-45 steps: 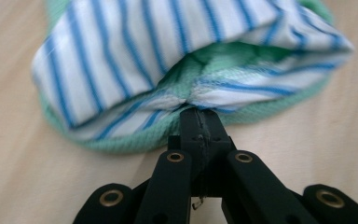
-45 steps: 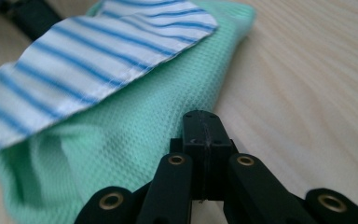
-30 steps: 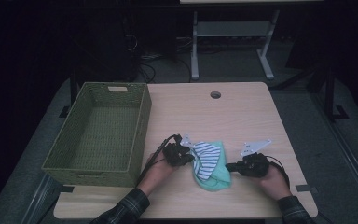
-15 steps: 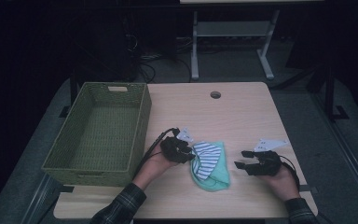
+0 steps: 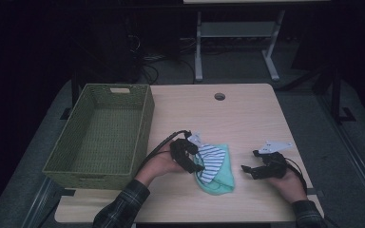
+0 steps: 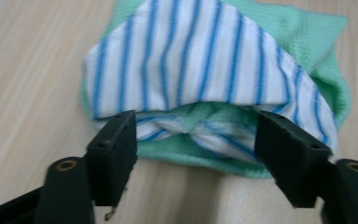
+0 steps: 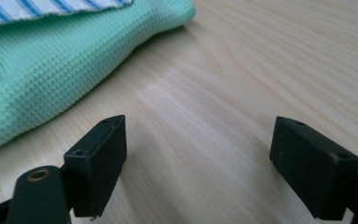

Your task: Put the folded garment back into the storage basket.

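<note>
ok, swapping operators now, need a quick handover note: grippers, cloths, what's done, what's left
Left gripper: open, jaws have just been opening, standing either side of the near edge of the cloth bundle, not pressing it.
Right gripper: open, jaws have just been opening, nothing between them, bare table below, apart from the cloths.
Cloths: striped cloth lies folded on the green cloth, mid-table.
Basket: on the left, nothing visible in it.
Done: both cloths released in a folded pile.
Left: probably move the pile into the basket.
</note>
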{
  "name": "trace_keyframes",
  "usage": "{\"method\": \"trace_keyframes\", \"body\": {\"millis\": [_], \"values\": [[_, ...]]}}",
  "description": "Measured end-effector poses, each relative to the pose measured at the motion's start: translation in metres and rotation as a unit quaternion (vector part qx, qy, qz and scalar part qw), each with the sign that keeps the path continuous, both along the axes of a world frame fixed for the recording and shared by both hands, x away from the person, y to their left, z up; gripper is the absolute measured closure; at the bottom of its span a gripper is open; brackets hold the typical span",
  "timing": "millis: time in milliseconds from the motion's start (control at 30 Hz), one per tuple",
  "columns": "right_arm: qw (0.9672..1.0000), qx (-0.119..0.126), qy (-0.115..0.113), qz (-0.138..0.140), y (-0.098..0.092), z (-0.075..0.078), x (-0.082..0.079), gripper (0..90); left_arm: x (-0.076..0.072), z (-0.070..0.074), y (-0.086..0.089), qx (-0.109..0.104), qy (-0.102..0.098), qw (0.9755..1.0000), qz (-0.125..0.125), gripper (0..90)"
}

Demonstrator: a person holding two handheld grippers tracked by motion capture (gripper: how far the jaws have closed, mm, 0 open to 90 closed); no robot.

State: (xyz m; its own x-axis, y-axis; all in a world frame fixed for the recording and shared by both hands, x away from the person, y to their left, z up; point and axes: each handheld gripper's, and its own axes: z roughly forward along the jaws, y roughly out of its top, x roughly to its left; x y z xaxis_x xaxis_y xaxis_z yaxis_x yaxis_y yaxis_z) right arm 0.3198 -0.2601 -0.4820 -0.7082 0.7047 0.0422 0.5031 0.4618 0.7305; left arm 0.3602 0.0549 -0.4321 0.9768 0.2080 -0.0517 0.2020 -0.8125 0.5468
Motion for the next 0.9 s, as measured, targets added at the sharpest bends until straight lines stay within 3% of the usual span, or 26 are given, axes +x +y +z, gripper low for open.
{"method": "trace_keyframes", "body": {"millis": [333,467,733,900], "values": [[1.0,-0.002,0.001,0.001,0.001,0.0,0.001,16.9,-0.005,-0.013,-0.011,0.028,-0.002,0.9993,-0.027,21.1],[0.9999,0.008,0.007,-0.004,0.0,0.0,0.001,17.1,-0.008,-0.019,-0.015,0.049,-0.007,0.9982,-0.033,19.3],[0.9999,0.012,0.008,-0.006,-0.002,0.0,0.002,17.2,-0.009,-0.022,-0.015,0.053,-0.006,0.9983,-0.023,16.7],[0.9998,0.016,0.009,-0.008,-0.002,0.0,0.003,17.2,-0.01,-0.021,-0.014,0.055,-0.006,0.9981,-0.027,20.3]]}}
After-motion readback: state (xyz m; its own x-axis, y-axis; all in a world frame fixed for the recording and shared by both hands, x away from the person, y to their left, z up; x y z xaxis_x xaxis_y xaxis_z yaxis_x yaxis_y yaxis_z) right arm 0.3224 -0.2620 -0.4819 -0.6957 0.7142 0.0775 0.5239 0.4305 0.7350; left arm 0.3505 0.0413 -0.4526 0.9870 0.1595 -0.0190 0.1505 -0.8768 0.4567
